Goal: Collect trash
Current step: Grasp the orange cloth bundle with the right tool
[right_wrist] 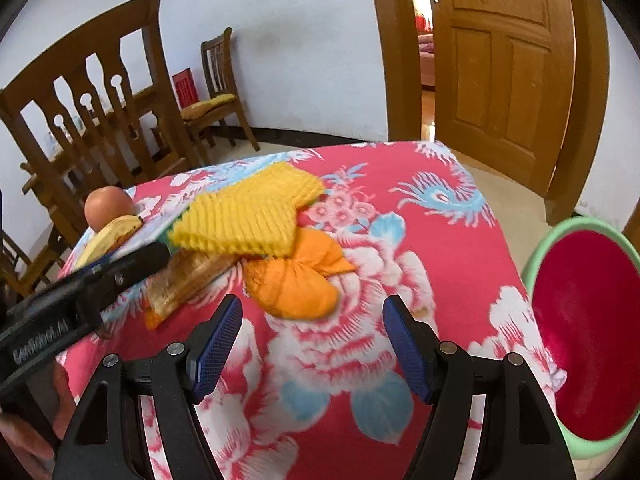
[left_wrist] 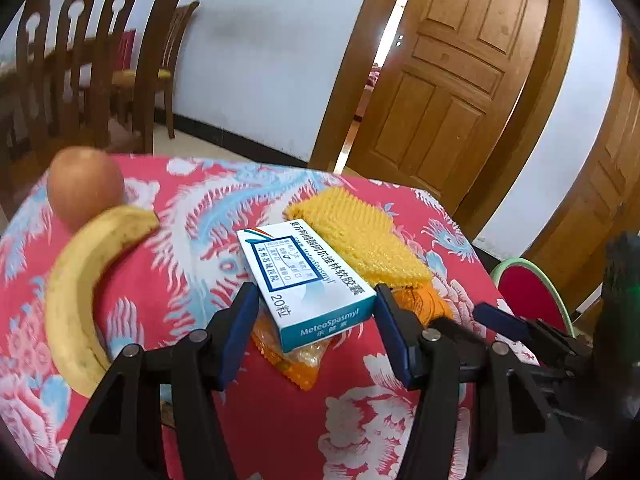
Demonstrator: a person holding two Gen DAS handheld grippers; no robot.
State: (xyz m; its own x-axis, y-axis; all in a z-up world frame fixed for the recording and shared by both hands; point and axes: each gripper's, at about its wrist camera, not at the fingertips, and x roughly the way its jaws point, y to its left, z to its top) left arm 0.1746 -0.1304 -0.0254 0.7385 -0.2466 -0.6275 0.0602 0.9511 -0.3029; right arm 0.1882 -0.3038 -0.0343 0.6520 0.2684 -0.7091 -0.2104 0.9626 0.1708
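Note:
A white and teal medicine box [left_wrist: 306, 280] lies on the red flowered tablecloth [left_wrist: 192, 216], on top of an orange snack wrapper [left_wrist: 296, 356]. My left gripper [left_wrist: 314, 312] is open, its blue pads on either side of the box's near end. A yellow foam net [left_wrist: 360, 236] lies behind the box and also shows in the right wrist view [right_wrist: 248, 216]. An orange peel [right_wrist: 298, 284] lies just ahead of my right gripper [right_wrist: 312, 328], which is open and empty above the cloth. The wrapper [right_wrist: 188, 280] and the left gripper's arm [right_wrist: 84, 292] show at left.
A banana [left_wrist: 84, 280] and an apple [left_wrist: 84, 186] lie at the table's left. A red bin with a green rim [right_wrist: 584, 332] stands on the floor right of the table. Wooden chairs [right_wrist: 92, 120] stand behind, and a wooden door [right_wrist: 504, 56] is open.

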